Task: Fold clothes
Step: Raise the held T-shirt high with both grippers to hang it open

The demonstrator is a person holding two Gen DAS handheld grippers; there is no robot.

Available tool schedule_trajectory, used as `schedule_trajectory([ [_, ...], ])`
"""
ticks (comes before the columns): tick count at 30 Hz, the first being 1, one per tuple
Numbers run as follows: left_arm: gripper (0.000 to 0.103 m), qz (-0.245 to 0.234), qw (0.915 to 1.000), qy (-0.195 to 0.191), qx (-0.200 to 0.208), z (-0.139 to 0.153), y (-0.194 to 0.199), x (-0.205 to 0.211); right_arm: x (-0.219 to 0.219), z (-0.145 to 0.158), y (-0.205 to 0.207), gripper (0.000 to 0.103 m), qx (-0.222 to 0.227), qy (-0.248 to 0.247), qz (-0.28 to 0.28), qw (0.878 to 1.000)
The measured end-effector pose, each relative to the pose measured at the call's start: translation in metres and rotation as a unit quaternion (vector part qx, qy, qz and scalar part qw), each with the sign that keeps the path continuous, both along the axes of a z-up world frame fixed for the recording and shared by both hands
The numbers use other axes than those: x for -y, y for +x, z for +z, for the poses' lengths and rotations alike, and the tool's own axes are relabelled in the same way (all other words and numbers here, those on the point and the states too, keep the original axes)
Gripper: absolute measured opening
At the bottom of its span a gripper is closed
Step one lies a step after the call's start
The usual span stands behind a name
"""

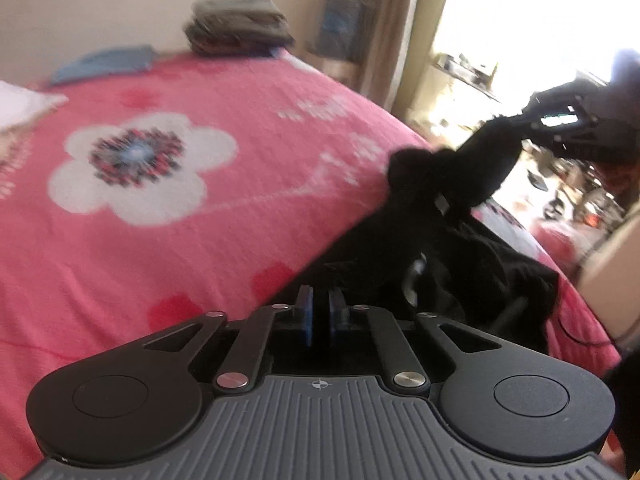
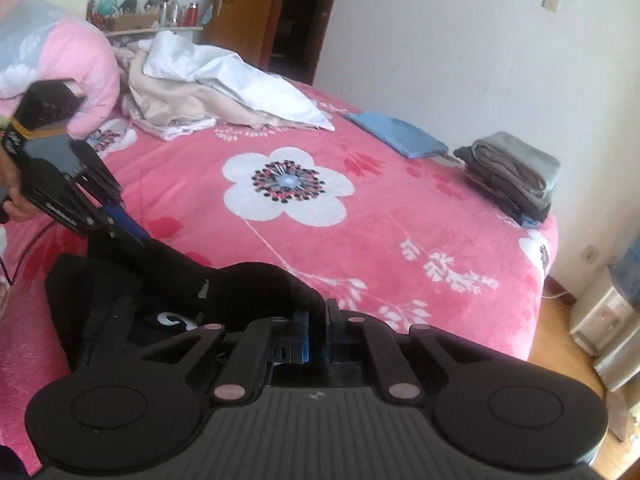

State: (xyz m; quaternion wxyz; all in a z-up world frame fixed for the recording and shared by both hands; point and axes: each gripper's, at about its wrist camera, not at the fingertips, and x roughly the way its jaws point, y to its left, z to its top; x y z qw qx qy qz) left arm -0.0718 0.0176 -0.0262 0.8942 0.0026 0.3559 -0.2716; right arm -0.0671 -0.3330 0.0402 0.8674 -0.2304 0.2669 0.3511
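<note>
Both claws, left gripper [image 1: 320, 314] and right gripper [image 2: 318, 332], clenched on black garment [image 1: 452, 256]: lift evenly, keep the edge taut over pink bedspread [image 1: 200, 240].

Home bedroom. Bed under pink floral blanket [image 2: 360, 220], rumpled bedding [image 2: 224, 80], folded clothes stack [image 2: 516, 176]. Wooden door [image 2: 248, 8] behind.

Left wrist view motion-blurred: folded stack [image 1: 238, 26] at 12 o'clock smeared; window area at 2 o'clock overexposed; black garment [image 1: 460, 264] shows no detail.
</note>
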Motion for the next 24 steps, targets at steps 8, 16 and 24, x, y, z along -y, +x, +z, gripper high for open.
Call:
schedule_trajectory([
  [8, 0.002, 0.105, 0.9905, -0.045, 0.077, 0.039, -0.014, -0.022, -0.004, 0.026, -0.011, 0.007, 0.027, 0.047, -0.040, 0.998],
  [16, 0.002, 0.175, 0.9614, -0.116, 0.178, 0.106, -0.026, -0.049, -0.013, 0.082, -0.025, 0.007, 0.093, 0.110, -0.053, 0.988],
  [24, 0.002, 0.153, 0.9315, -0.185, 0.273, 0.189, -0.048, -0.073, -0.007, 0.156, -0.053, 0.006, 0.149, 0.204, -0.047, 0.966],
])
